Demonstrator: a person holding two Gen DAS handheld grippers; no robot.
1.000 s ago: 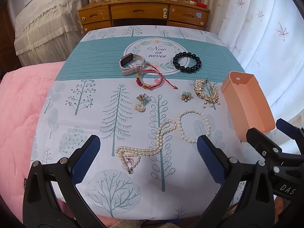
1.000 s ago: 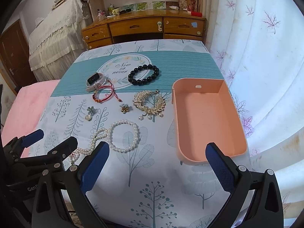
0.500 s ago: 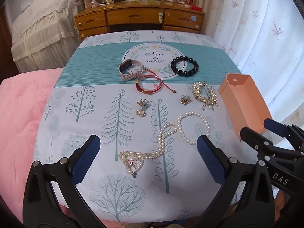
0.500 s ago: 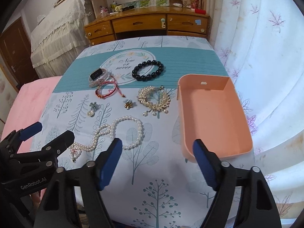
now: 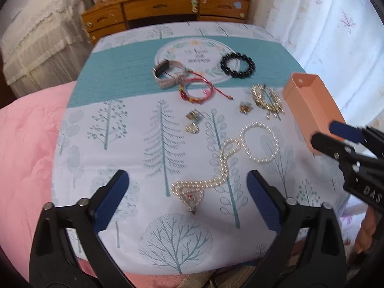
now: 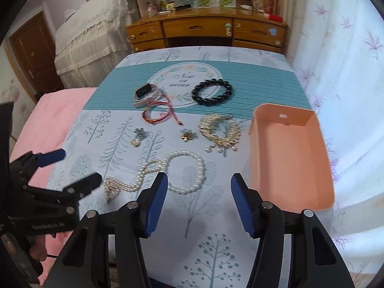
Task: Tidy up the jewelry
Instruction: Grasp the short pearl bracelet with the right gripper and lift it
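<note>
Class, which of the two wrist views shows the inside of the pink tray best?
The right wrist view: the pink tray faces the camera, its bare floor and all walls visible. In the left wrist view the pink tray sits side-on at the edge, partly hidden by the right gripper.

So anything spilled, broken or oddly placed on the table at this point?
Nothing stands out. The jewelry lies loose but separate on the tablecloth; only the pearl necklace sprawls in a bunched tangle at one end. The pink tray sits upright and empty. Both grippers hold nothing, jaws just closing.
</note>
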